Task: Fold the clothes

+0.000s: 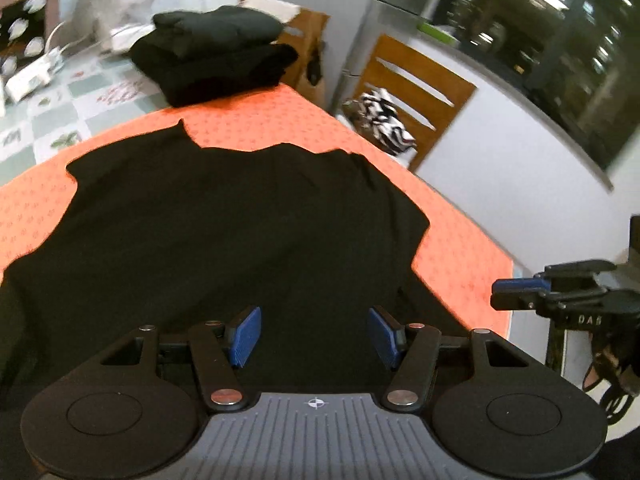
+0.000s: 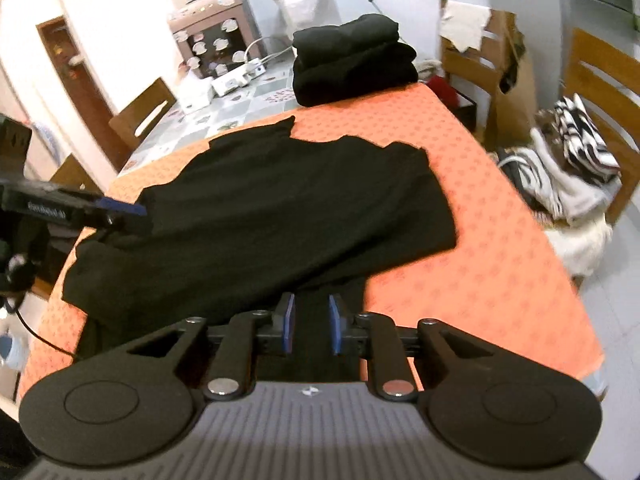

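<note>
Left tool point(image 1: 314, 336) hangs above the near part of a black garment point(image 1: 224, 232), its blue pads spread wide with nothing between them. Seen from this tool, the garment lies from about nine o'clock across to three o'clock and runs up toward twelve, spread mostly flat on the orange worktop point(image 1: 460, 248), with its jagged far edge toward twelve o'clock. Its near part passes under the tool and out of sight. At twelve o'clock, well beyond it, sits a stack of folded dark clothes point(image 1: 212, 56).

Right tool point(image 2: 312, 330) hovers over a narrow strip of the same garment that reaches down toward six o'clock at the worktop's near edge. Its pads stand a little apart, clear of the cloth, pinching nothing. From here the garment's long axis runs slantwise, from about eight o'clock up to two o'clock, and a small point of cloth sticks out toward twelve. At three o'clock, off the worktop, a heap of striped and white laundry point(image 2: 576, 168) rests on a wooden chair point(image 2: 608, 92).
</note>
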Tool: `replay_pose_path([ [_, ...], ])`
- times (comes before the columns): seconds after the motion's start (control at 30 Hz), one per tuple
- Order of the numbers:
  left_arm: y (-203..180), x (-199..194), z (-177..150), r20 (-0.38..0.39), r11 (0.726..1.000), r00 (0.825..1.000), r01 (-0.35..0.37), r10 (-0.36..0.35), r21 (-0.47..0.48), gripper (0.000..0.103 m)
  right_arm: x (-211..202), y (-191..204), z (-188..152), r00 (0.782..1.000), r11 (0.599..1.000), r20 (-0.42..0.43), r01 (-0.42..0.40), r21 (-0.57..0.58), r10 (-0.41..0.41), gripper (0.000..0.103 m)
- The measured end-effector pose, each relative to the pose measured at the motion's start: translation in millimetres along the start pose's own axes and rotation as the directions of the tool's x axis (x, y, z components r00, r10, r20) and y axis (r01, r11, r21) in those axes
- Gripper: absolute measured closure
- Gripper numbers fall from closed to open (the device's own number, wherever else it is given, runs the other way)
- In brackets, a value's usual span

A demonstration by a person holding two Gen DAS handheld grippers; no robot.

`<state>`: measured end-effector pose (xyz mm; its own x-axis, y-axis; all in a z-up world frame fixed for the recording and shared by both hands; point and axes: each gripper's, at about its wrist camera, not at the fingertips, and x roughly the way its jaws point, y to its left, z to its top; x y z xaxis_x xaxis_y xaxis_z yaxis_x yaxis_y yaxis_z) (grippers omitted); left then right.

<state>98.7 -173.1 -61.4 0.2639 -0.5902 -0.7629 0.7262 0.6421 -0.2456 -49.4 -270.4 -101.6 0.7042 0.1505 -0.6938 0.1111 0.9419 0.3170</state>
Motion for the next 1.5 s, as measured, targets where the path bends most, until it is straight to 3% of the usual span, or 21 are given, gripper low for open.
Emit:
replay_pose_path([
  [0.23, 8, -4, -31, -0.096, 0.975, 0.995, 0.009, 0.013, 0.224, 0.041, 3, 60, -36, 1.000, 0.998, 0.010, 0.016, 0.061, -0.016, 0.077],
  [0.37, 16, -4, -47, -0.121, 0.939, 0.992, 0.023, 0.019, 0.342, 0.041, 5, 92, -51, 1.000, 0.995, 0.026, 0.006, 0.104, -0.008, 0.074],
  [0.57, 26, 11, -65, -0.147, 0.855, 0.989, 0.073, 0.004, 0.513, 0.042, 18, 134, -69, 0.997, 0.988, 0.035, 0.056, 0.146, -0.062, 0.073],
  [0.73, 29, 18, -77, -0.138, 0.748, 0.990, 0.114, -0.030, 0.654, 0.042, 35, 166, -83, 0.987, 0.966, 0.059, 0.136, 0.218, -0.152, 0.073],
  [0.83, 29, 22, -80, -0.108, 0.691, 0.993, 0.117, -0.056, 0.714, 0.049, 46, 180, -88, 0.979, 0.949, 0.064, 0.171, 0.265, -0.194, 0.073],
  [0.9, 28, 23, -81, -0.083, 0.670, 0.993, 0.116, -0.081, 0.733, 0.053, 55, 187, -93, 0.975, 0.938, 0.063, 0.186, 0.294, -0.213, 0.073],
  [1.2, 30, 26, -80, -0.023, 0.667, 0.984, 0.137, -0.177, 0.732, 0.065, 92, 216, -103, 0.948, 0.882, 0.071, 0.261, 0.394, -0.312, 0.069],
  [1.23, 30, 26, -80, -0.017, 0.665, 0.983, 0.137, -0.184, 0.735, 0.077, 96, 218, -102, 0.942, 0.878, 0.073, 0.275, 0.392, -0.327, 0.069],
  [1.27, 30, 26, -81, -0.010, 0.662, 0.982, 0.136, -0.190, 0.737, 0.098, 100, 220, -101, 0.936, 0.874, 0.076, 0.289, 0.391, -0.343, 0.069],
  [1.3, 30, 26, -81, -0.004, 0.660, 0.980, 0.135, -0.197, 0.739, 0.099, 103, 221, -100, 0.931, 0.870, 0.075, 0.304, 0.388, -0.358, 0.069],
  [1.33, 31, 23, -80, 0.015, 0.672, 0.978, 0.131, -0.207, 0.729, 0.099, 106, 222, -100, 0.925, 0.866, 0.071, 0.320, 0.383, -0.373, 0.070],
  [1.4, 35, 12, -77, 0.062, 0.713, 0.971, 0.124, -0.230, 0.690, 0.099, 106, 222, -98, 0.920, 0.866, 0.074, 0.332, 0.373, -0.385, 0.082],
  [1.43, 37, 6, -75, 0.088, 0.737, 0.968, 0.119, -0.235, 0.665, 0.099, 105, 224, -97, 0.917, 0.869, 0.079, 0.339, 0.360, -0.390, 0.099],
  [1.5, 41, -9, -72, 0.144, 0.786, 0.960, 0.104, -0.239, 0.609, 0.099, 99, 232, -90, 0.911, 0.880, 0.097, 0.353, 0.317, -0.400, 0.099],
])
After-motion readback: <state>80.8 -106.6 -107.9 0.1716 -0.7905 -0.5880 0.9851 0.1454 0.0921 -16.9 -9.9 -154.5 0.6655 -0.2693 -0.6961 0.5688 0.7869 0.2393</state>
